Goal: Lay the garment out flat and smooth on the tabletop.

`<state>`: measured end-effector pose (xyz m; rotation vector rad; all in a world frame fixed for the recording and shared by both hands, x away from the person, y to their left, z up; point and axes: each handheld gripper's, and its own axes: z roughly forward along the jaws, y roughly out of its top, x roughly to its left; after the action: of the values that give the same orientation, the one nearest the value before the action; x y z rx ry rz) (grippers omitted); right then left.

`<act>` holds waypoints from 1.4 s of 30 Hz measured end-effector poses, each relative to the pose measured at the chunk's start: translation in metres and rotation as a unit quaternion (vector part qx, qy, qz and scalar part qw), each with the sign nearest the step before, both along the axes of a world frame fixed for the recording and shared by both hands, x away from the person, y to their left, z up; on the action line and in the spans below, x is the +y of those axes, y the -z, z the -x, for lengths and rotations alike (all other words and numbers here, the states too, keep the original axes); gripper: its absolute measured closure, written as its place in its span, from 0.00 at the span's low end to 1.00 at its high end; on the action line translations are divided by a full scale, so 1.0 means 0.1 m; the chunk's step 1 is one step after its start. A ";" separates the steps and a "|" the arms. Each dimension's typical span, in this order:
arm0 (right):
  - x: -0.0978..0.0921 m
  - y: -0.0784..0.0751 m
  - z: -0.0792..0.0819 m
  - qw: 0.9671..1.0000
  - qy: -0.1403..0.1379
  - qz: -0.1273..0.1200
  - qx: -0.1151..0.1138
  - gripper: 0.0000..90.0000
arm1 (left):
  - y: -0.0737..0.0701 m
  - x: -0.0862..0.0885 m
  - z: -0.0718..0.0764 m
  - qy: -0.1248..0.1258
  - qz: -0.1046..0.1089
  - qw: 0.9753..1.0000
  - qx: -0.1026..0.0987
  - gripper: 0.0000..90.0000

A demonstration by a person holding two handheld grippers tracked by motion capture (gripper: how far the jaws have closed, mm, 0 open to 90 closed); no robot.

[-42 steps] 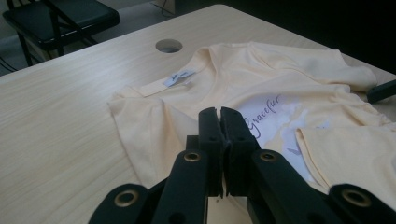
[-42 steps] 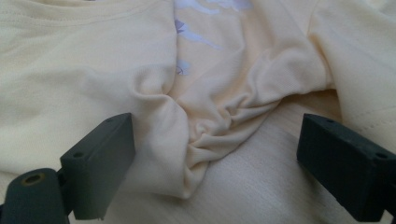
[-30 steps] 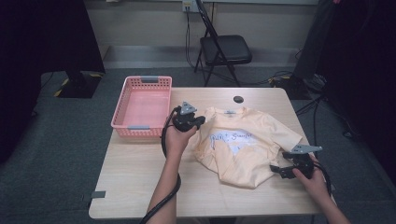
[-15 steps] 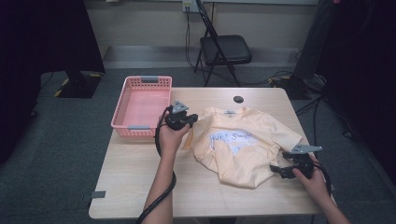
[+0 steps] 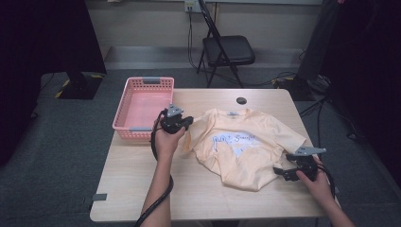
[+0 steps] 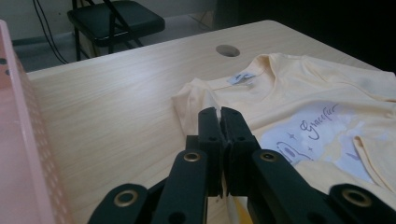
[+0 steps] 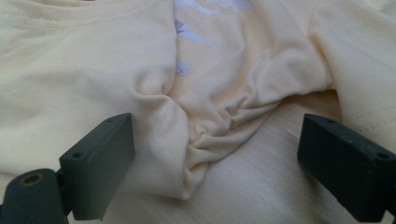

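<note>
My left tongs (image 5: 188, 123) have travelled over the last second from a spot over the shirt's left shoulder toward the left edge of the bench (image 5: 142, 189), and they now sit just beside the pink basket (image 5: 124, 113). Their jaws are pressed together on the sleeve (image 6: 194, 100) of the yellow T-shirt (image 5: 246, 156); in the left gripper view a thin fold of cloth stands between the closed jaws. The sleeve has come away from the body of the shirt and now points toward the basket.

My right tongs (image 5: 283, 173) have not moved in that time. They rest near the right front corner of the bench, at the shirt's lower right edge. The right gripper view shows their jaws (image 7: 215, 172) wide apart, one on each side of a bunched fold of fabric (image 7: 205, 130), gripping nothing.

The T-shirt lies print-up on the right half of the bench, collar toward the far edge, wrinkled along its near hem.

Judgement: the work in hand is spreading the shirt flat. The left sleeve is being drawn out; the right side is not yet secured. Closing the right tongs on the bunched fold would let me tension the cloth between both grips. Pulling further with the left alone risks dragging the whole shirt sideways.
</note>
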<state>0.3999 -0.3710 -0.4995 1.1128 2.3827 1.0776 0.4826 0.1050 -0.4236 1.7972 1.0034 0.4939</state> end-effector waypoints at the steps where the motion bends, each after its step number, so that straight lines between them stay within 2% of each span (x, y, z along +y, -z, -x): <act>1: 0.00 0.00 0.00 1.000 0.000 0.000 0.000 0.11 | 0.00 0.01 0.00 -0.002 0.000 1.000 -0.001 0.98; 10: 0.00 0.00 0.00 1.000 0.000 0.000 0.000 0.11 | 0.05 0.13 0.01 -0.018 -0.004 1.000 -0.003 0.98; 28: 0.00 0.00 0.00 1.000 0.000 0.000 0.000 0.11 | 0.23 0.34 0.04 -0.051 -0.003 0.999 0.009 0.95; 34: 0.00 0.00 0.00 1.000 0.000 0.000 0.000 0.11 | 0.23 0.36 0.07 -0.047 -0.016 0.999 0.008 0.91; 42: 0.00 0.00 0.00 1.000 0.000 0.000 0.000 0.11 | 0.21 0.31 0.06 -0.052 -0.024 0.998 -0.007 0.53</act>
<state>0.3999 -0.3709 -0.4995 1.1120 2.3829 1.0769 0.4768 0.1359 -0.4446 1.7868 1.0879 0.5984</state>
